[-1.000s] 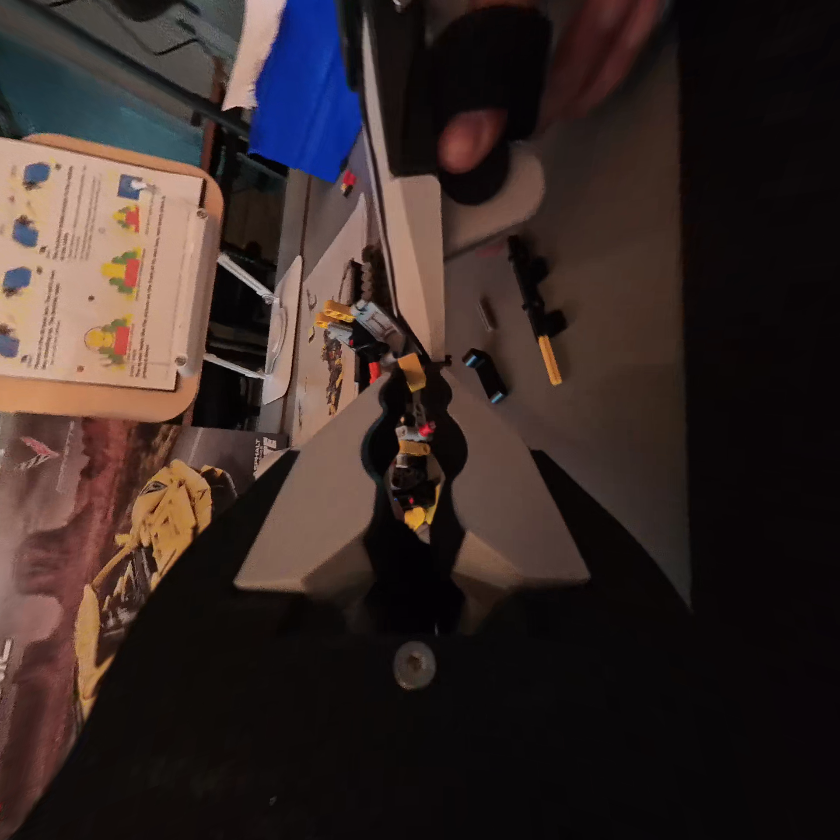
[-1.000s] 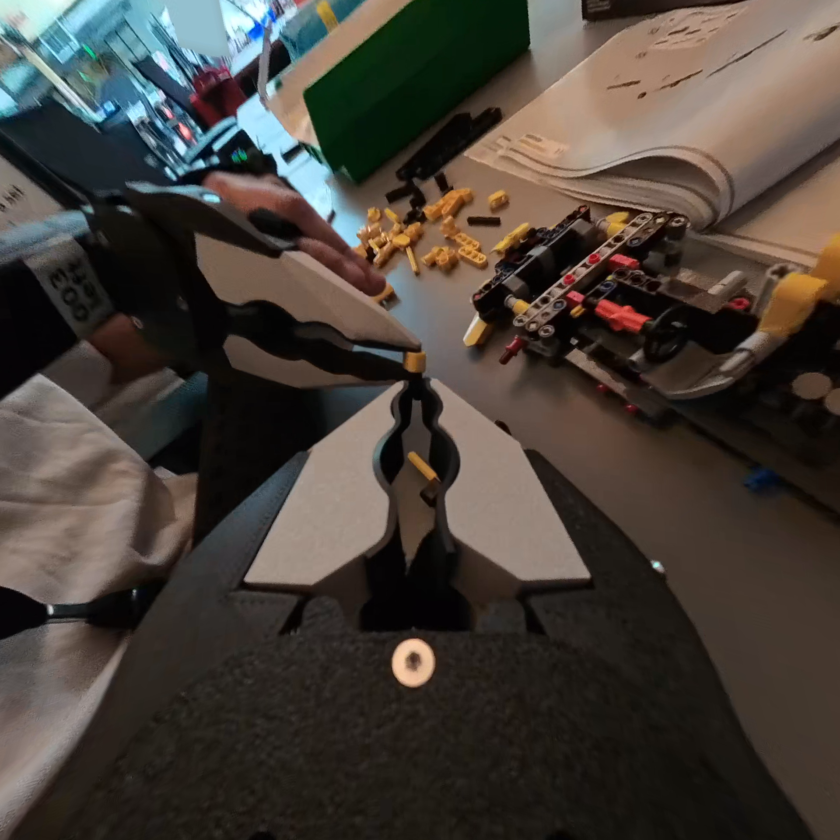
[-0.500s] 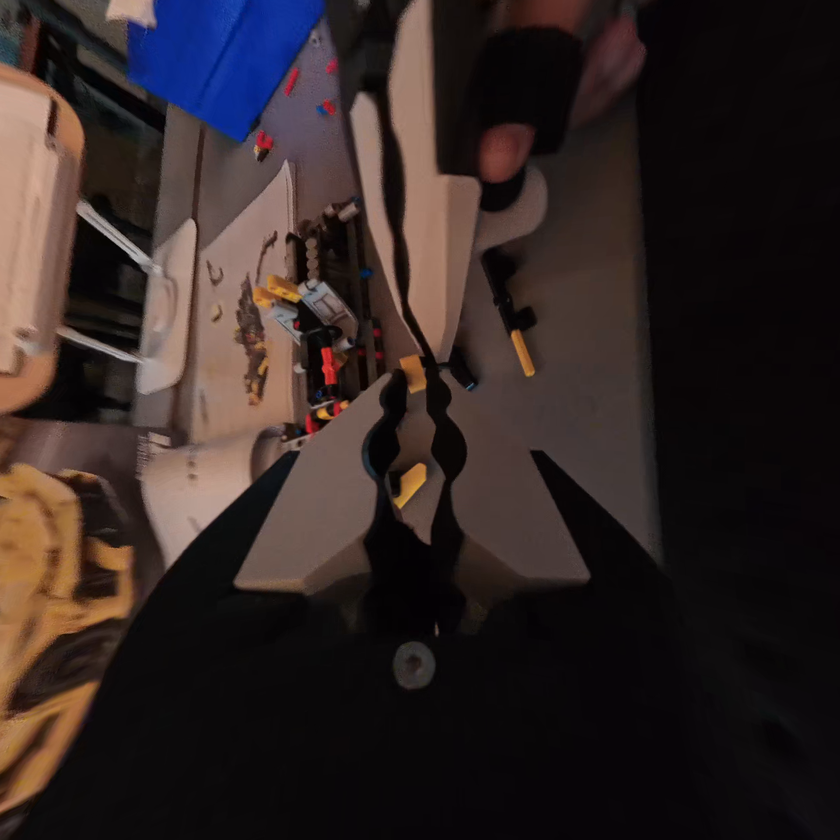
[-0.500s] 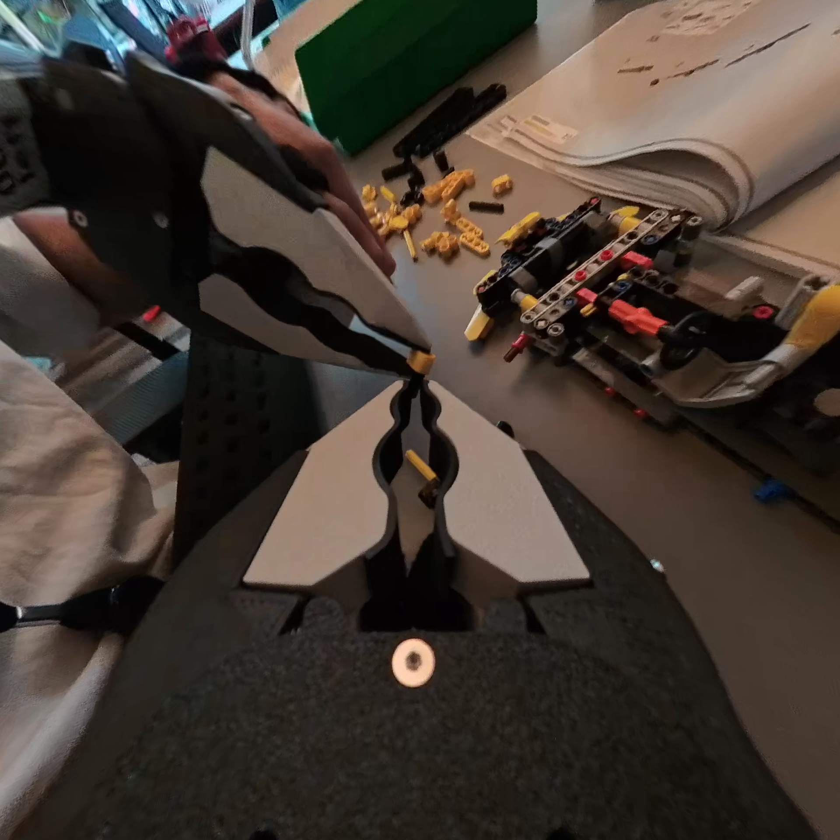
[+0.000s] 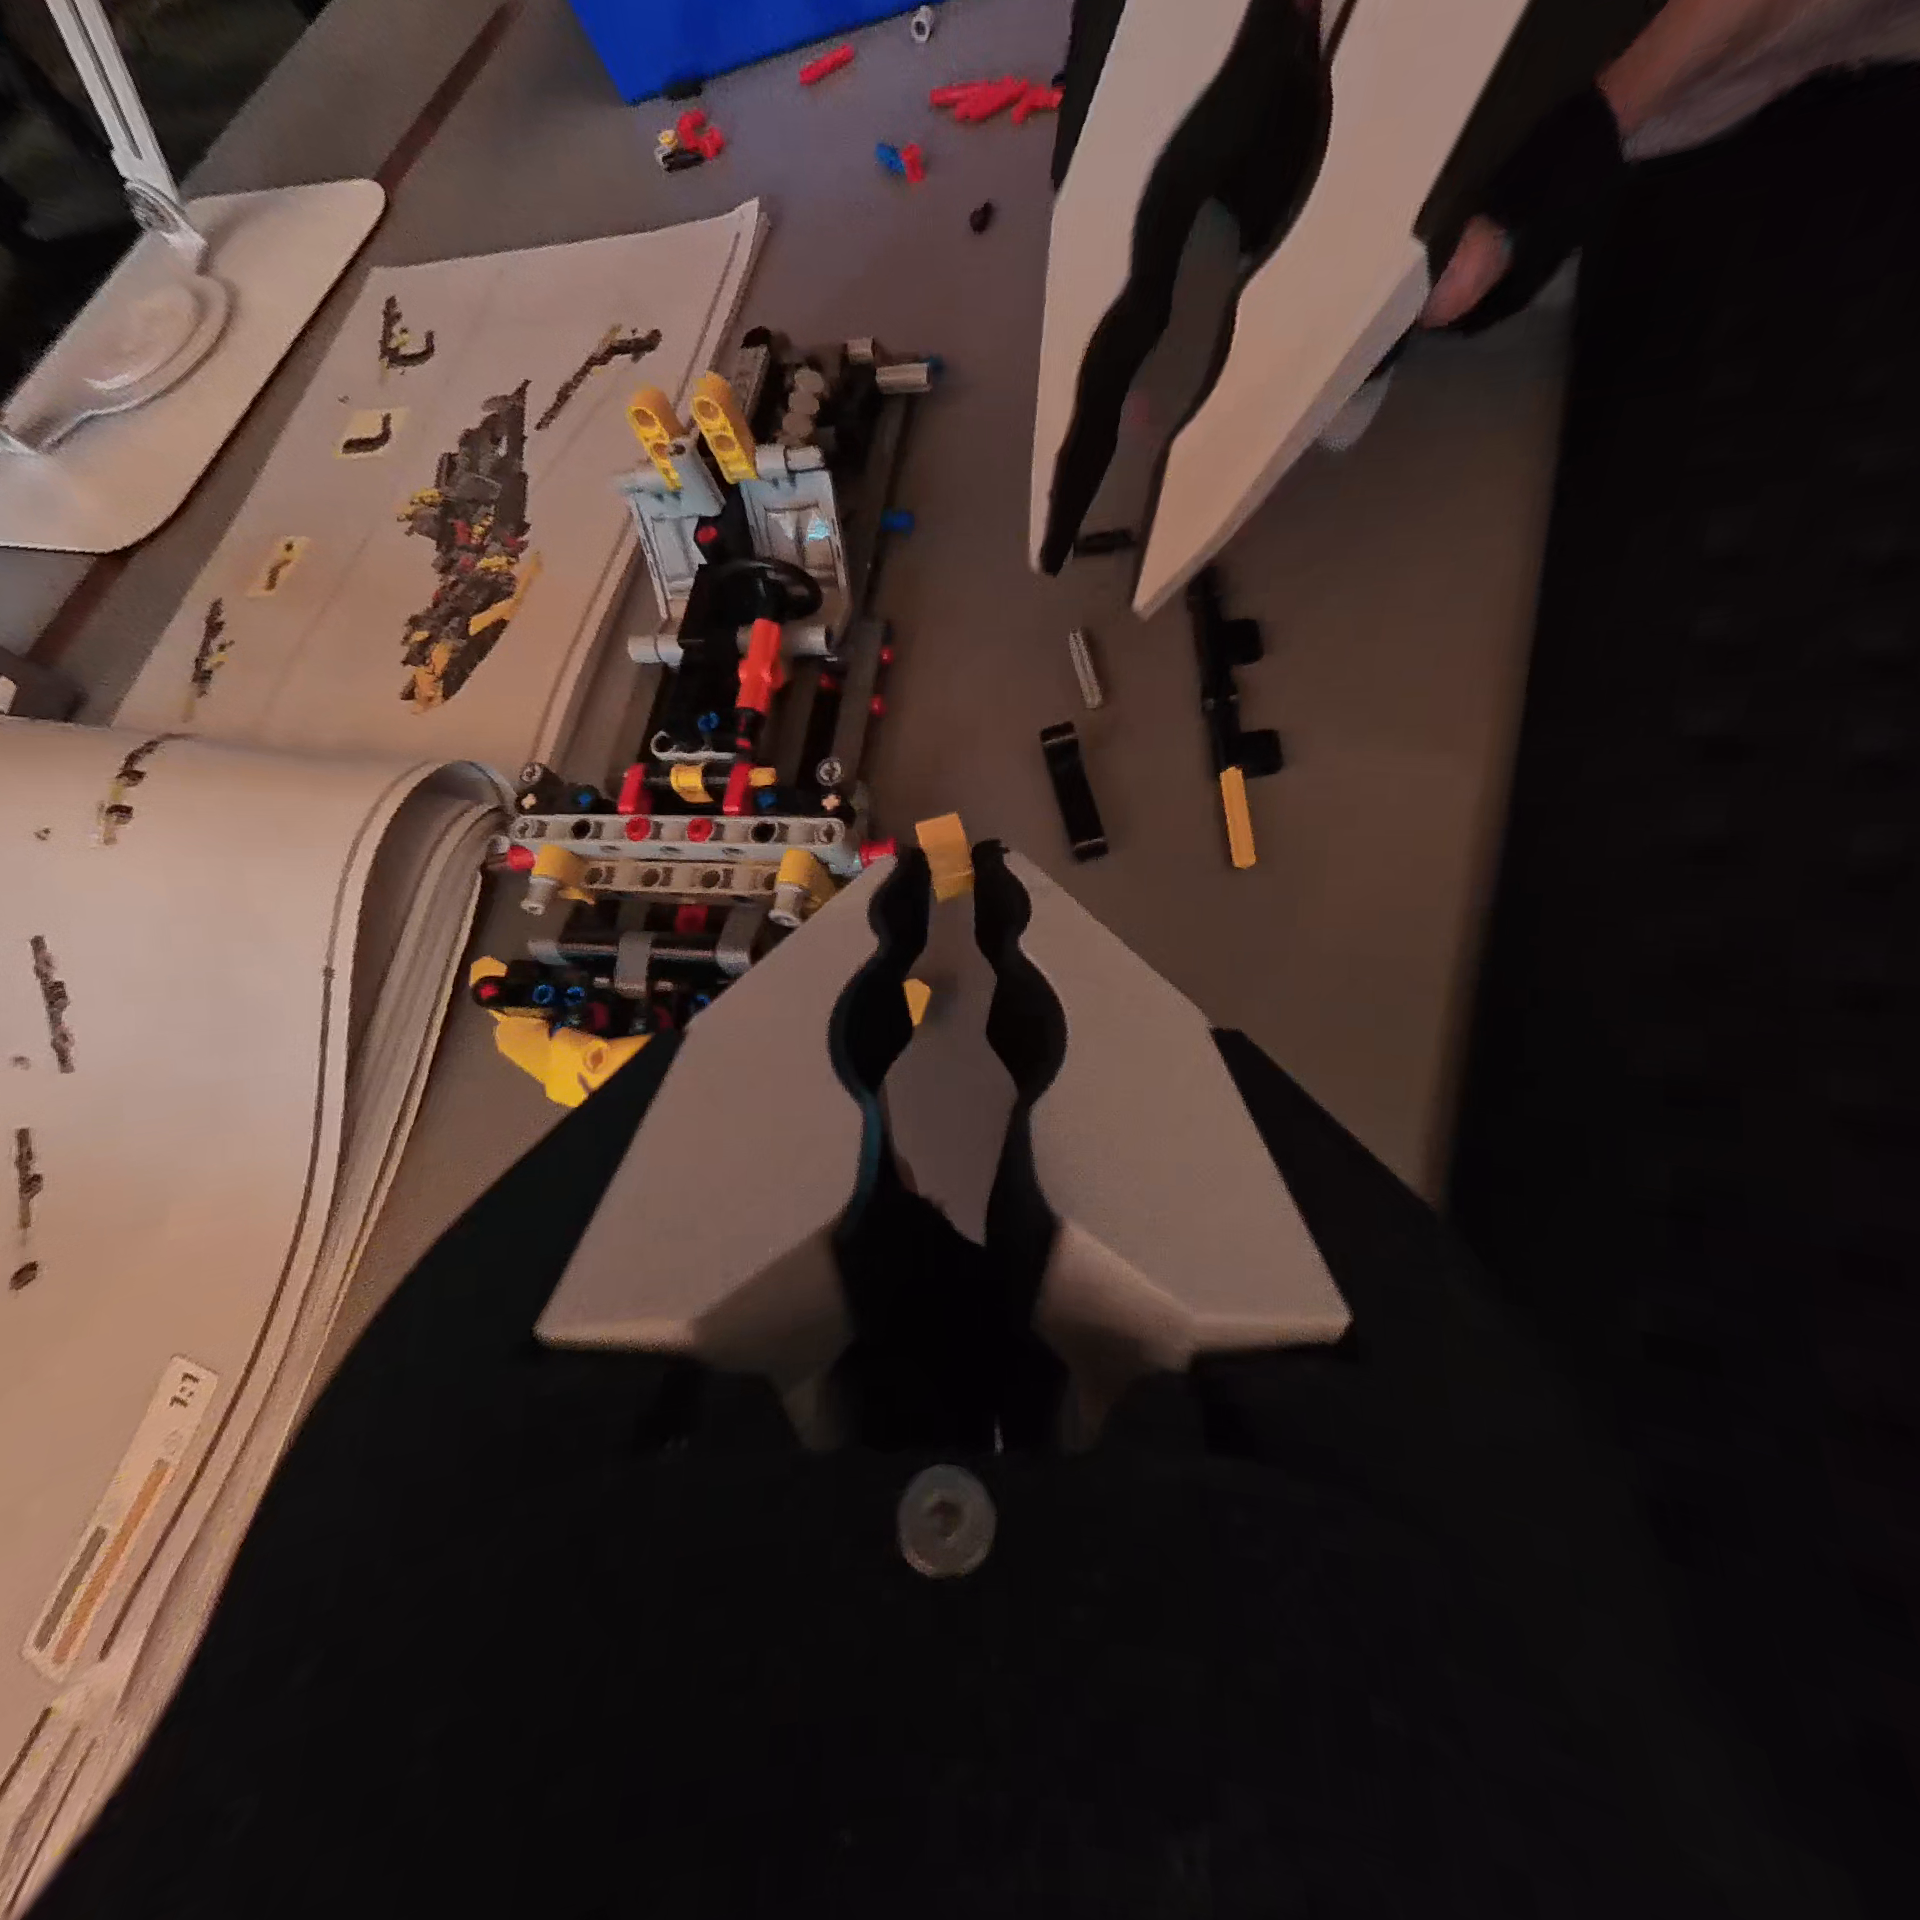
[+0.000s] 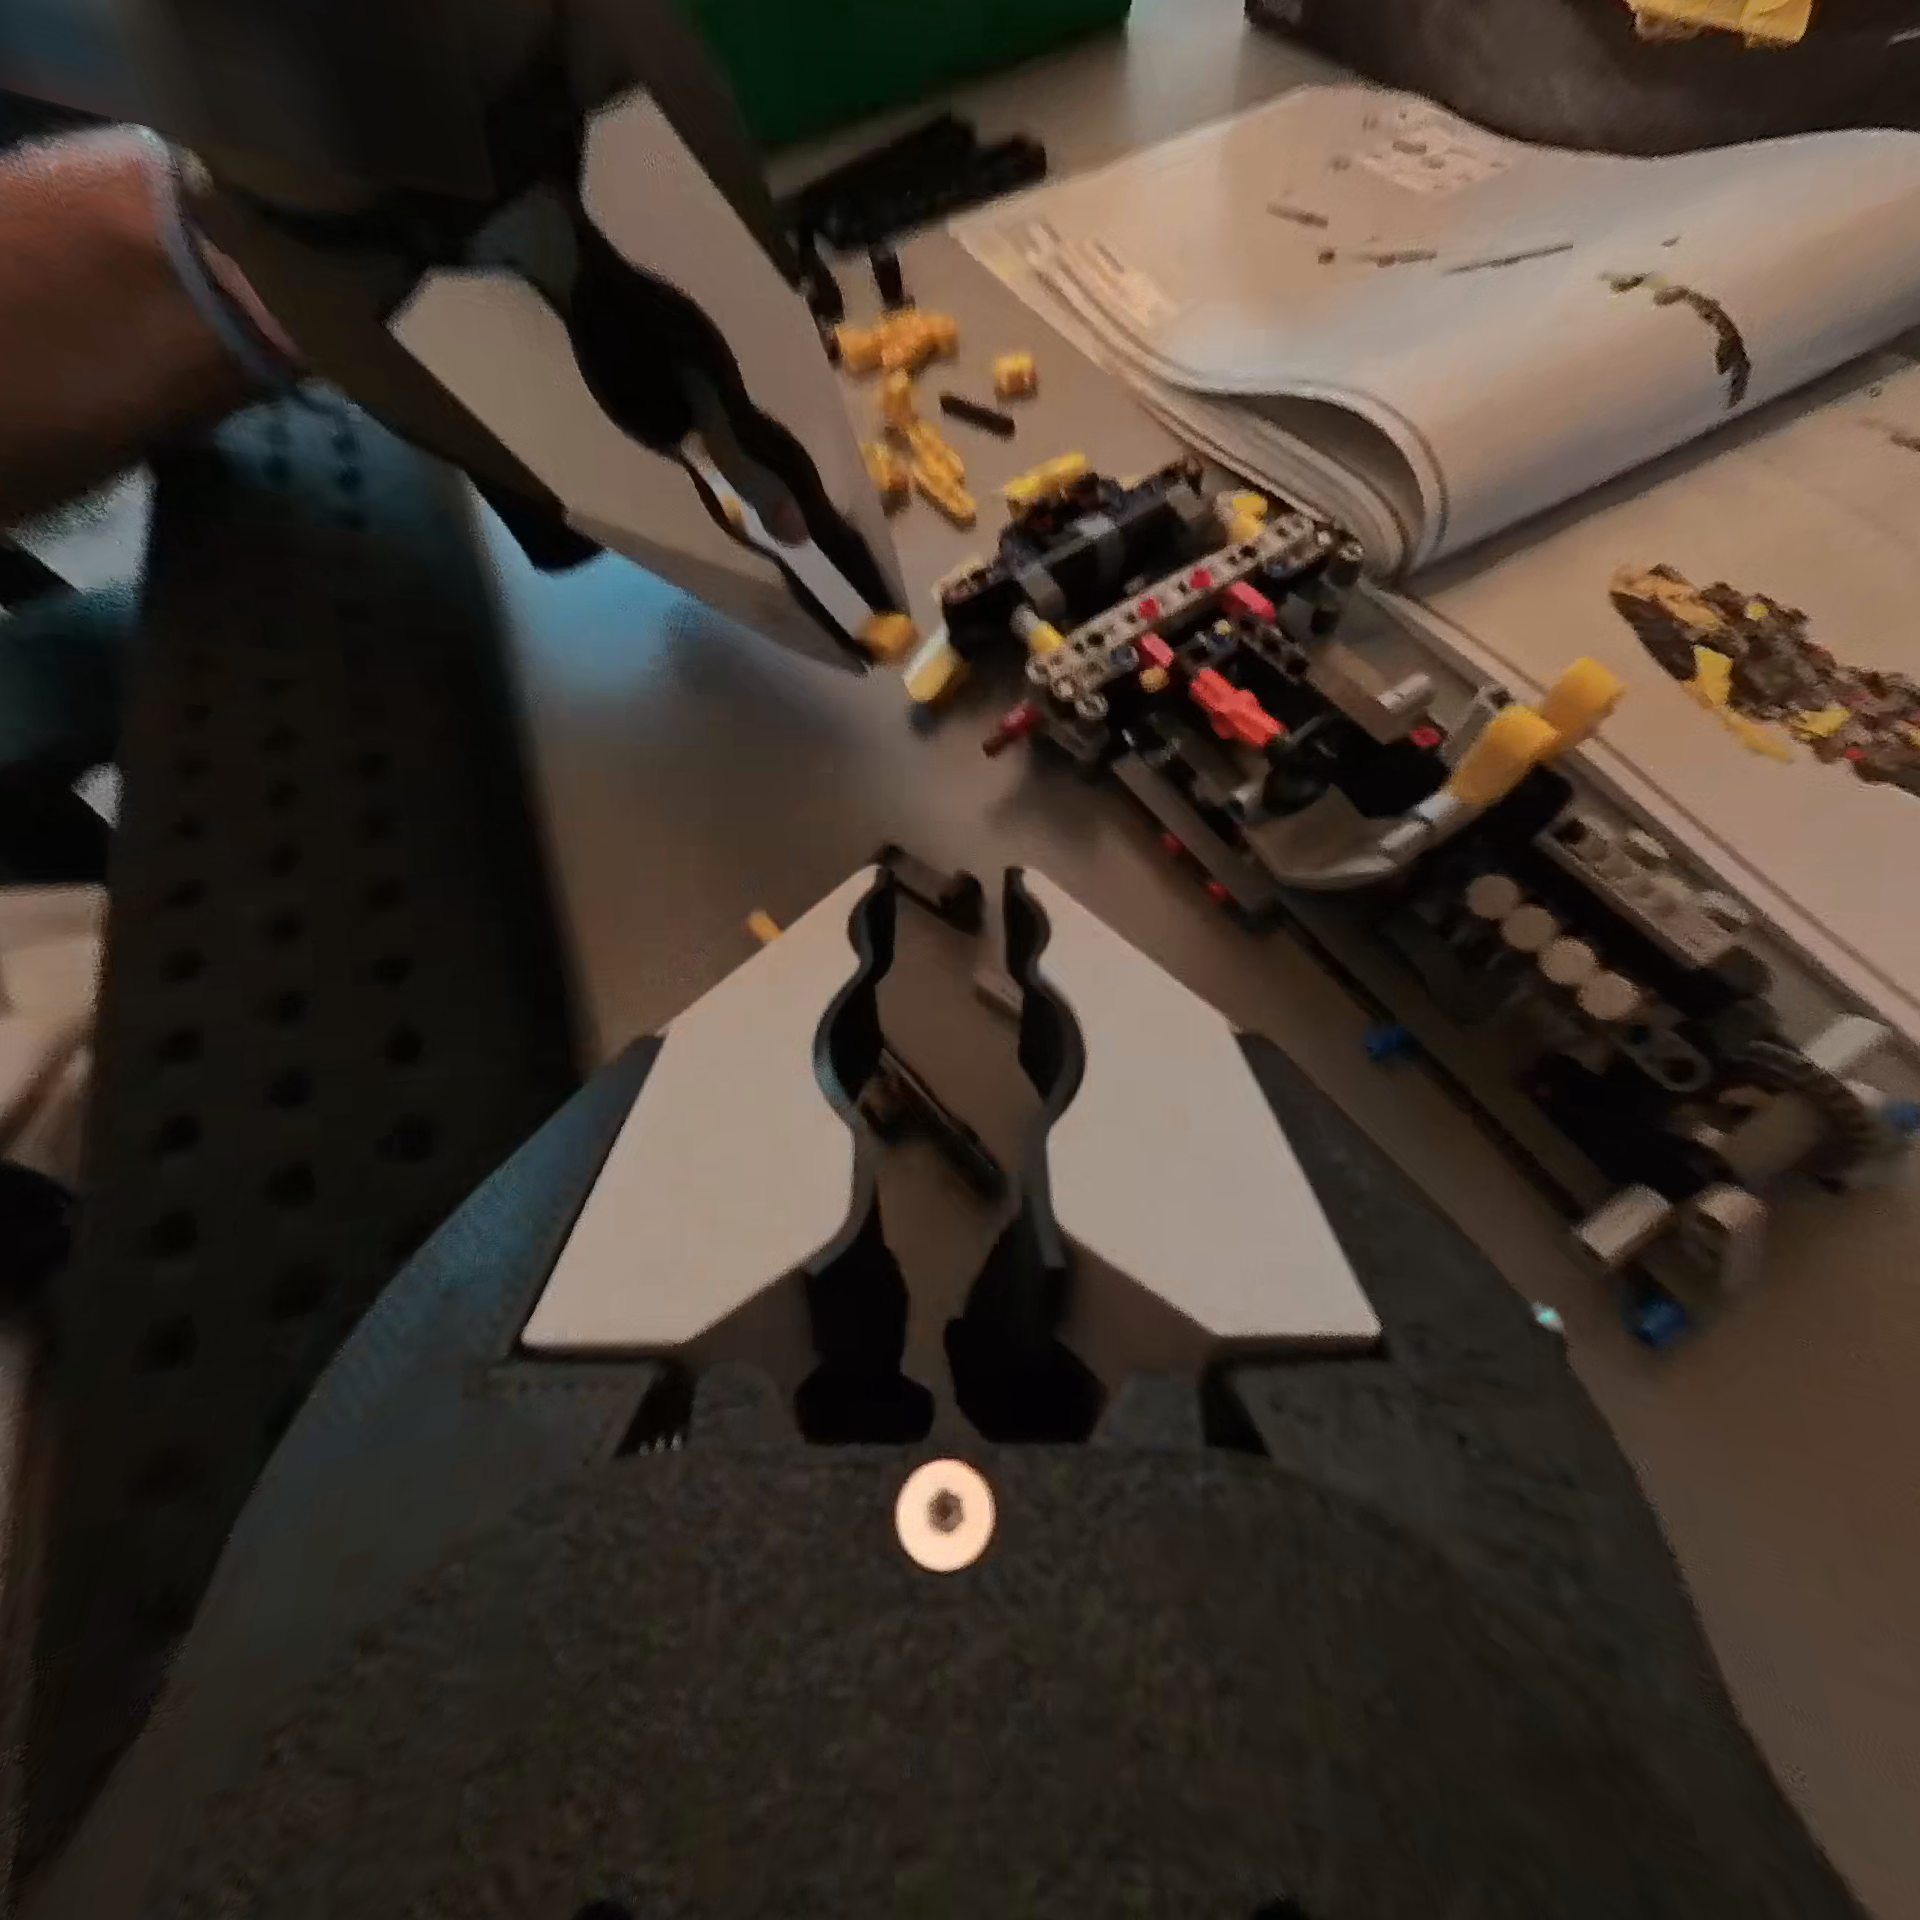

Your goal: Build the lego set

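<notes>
My left gripper is shut on a small yellow lego piece, held at the fingertips just right of the lego car chassis. The right wrist view shows the same grip at the chassis's front end. My right gripper is open, with nothing pressed between its pads. It hovers over the table, and a black piece lies on the table under its tips. In the left wrist view the right gripper hangs with its fingers apart at the upper right.
An open instruction booklet lies beside the chassis and also shows in the right wrist view. Loose parts lie on the table: a black beam, a black axle piece with a yellow end, a yellow pile and red pieces. About 6 cm separates my left fingertips from my right.
My right gripper was shut tip to tip against the yellow piece; it has opened and drawn back. My left gripper kept the yellow piece and swung down toward the chassis.
</notes>
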